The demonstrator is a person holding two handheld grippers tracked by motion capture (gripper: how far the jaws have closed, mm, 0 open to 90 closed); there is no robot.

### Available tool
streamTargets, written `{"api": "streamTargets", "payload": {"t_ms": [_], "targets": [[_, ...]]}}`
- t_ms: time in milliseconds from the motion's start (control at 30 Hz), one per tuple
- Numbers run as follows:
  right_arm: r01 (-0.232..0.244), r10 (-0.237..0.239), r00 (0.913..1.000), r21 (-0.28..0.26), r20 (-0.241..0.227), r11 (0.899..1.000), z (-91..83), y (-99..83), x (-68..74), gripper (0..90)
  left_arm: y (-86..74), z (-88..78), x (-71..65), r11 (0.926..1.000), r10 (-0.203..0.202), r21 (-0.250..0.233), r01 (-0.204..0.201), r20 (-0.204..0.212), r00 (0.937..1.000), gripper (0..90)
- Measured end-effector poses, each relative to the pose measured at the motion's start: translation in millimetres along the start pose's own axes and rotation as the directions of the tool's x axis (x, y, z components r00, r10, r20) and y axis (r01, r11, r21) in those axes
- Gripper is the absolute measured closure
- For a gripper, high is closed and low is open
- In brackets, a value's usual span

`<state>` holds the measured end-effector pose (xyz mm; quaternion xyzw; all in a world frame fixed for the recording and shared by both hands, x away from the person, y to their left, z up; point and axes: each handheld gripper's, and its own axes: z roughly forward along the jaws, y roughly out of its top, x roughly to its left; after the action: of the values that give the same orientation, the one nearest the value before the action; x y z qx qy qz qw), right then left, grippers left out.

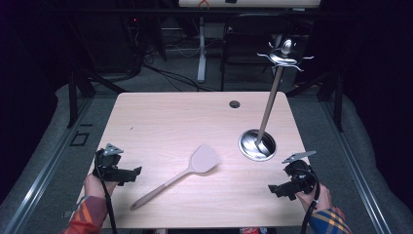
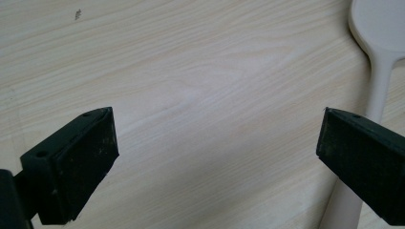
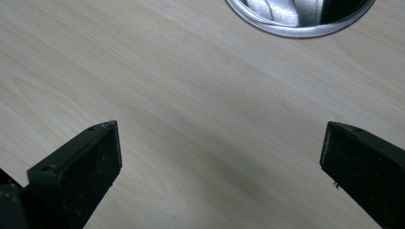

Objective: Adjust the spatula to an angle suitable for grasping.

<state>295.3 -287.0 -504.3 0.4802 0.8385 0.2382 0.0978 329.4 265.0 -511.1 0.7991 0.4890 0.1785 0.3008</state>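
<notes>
Spatula (image 1: 187,174) lies flat mid-table, blade toward the far side, handle end pointing at the near-left edge. Left gripper (image 1: 130,174) sits near that handle, jaws wide apart, nothing btwn them; right gripper (image 1: 278,190) likewise spread and empty, just short of the utensil stand (image 1: 257,144). Probable step — pick up the spatula w/ the left. Best approach: straddle the handle mid-length, square to it, pads low against the table (image 1: 165,117) before closing — the slim handle could roll or skid otherwise.
</notes>
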Motion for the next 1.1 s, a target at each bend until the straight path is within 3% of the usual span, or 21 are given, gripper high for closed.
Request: {"api": "streamTargets", "payload": {"t_ms": [200, 500, 700, 833, 1100], "targets": [[0.003, -0.003, 1.0000, 0.014, -0.002, 1.000, 1.1, 0.9, 0.6, 0.0, 1.3, 3.4, -2.1, 0.9995, 0.011, 0.028, -0.012, 0.044, 0.9990, 0.1], [0.015, -0.015, 0.9999, 0.028, 0.001, 1.000, 2.4, 0.5, 2.3, 0.0, 4.2, 5.3, -8.7, 0.9991, 0.024, 0.032, -0.027, 0.076, 0.9968, 0.0], [0.016, -0.016, 0.9999, 0.029, 0.006, 0.999, 2.9, 1.1, 2.9, 0.1, 3.6, 7.0, -11.3, 0.9986, 0.034, 0.037, -0.039, 0.129, 0.9911, 0.3], [0.020, -0.020, 0.9997, 0.033, -0.011, 0.999, 5.7, 1.5, 4.2, 0.1, 9.1, 11.2, -21.2, 0.9948, 0.070, 0.064, -0.080, 0.146, 0.9869, 0.3], [0.020, -0.019, 0.9997, 0.058, -0.016, 0.998, 8.2, 0.9, 1.1, 0.5, 18.1, 27.1, -40.2, 0.9816, 0.122, 0.118, -0.150, 0.216, 0.9688, 3.8]]}}
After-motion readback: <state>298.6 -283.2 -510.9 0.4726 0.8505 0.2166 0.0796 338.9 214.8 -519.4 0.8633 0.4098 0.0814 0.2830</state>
